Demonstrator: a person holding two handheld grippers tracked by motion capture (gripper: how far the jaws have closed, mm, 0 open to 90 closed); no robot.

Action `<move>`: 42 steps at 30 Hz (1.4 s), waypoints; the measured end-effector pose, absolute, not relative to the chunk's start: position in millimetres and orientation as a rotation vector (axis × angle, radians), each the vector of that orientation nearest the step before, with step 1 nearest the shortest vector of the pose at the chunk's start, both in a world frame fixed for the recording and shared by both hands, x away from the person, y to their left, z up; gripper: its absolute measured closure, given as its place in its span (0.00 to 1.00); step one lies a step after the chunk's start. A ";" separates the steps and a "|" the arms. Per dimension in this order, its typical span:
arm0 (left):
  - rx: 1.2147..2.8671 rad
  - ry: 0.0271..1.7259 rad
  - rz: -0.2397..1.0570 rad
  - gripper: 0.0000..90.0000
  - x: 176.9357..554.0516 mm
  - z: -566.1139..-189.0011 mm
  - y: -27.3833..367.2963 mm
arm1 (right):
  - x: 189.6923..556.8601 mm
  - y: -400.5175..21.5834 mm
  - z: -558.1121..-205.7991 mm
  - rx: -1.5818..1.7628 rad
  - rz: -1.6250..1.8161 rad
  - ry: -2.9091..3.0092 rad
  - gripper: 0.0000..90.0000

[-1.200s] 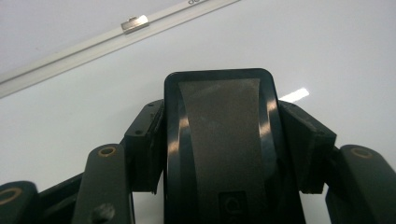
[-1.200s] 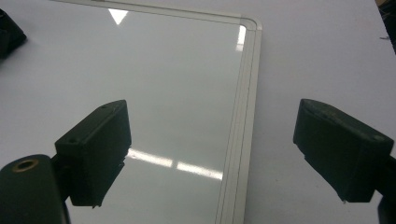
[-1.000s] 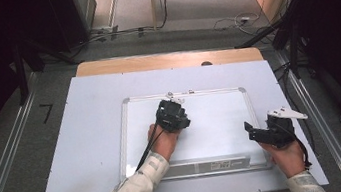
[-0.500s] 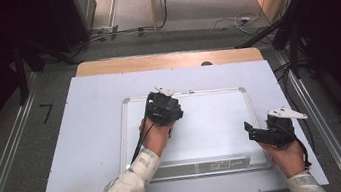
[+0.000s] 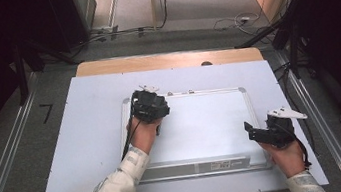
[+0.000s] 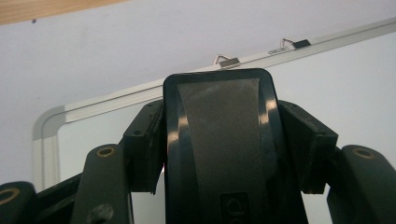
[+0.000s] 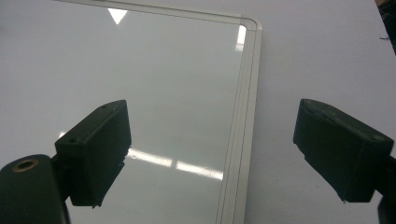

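Two claws: left claw [image 6: 219, 149] pinching a half-hidden black eraser [image 6: 218, 140], right claw [image 7: 233, 154] spread.

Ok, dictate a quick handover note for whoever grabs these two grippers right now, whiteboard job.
Left gripper: shut on a black eraser, held over the whiteboard near its far-left corner.
Right gripper: open, empty, poised above the board's right edge.
Whiteboard lies flat on the white table; its visible surface looks free of marks.
Done: eraser picked up.
Left: probably finish any wiping, then set the eraser down.
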State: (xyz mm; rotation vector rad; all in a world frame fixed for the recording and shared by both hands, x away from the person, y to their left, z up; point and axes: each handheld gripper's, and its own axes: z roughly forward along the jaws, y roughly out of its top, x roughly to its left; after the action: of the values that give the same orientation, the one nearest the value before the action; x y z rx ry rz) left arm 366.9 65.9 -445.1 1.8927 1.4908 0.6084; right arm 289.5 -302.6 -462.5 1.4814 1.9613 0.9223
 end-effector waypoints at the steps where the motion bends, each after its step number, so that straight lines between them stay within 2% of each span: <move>1: 1.885 1.496 0.612 0.43 367.6 -445.0 67.7 | 289.5 -302.5 -462.5 1.480 0.924 1.963 0.11; 19: 1.803 1.663 0.673 0.43 382.5 -456.2 109.2 | 289.5 -302.5 -462.5 1.483 0.922 1.963 0.11; 42: 1.801 1.789 0.674 0.43 400.8 -478.9 125.2 | 289.7 -303.0 -462.6 1.482 0.924 1.964 0.11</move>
State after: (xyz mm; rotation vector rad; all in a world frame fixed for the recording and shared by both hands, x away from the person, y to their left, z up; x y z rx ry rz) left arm 400.8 125.2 -478.9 1.8013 1.7888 0.6739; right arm 289.7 -303.0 -462.6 1.4821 1.9640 0.9242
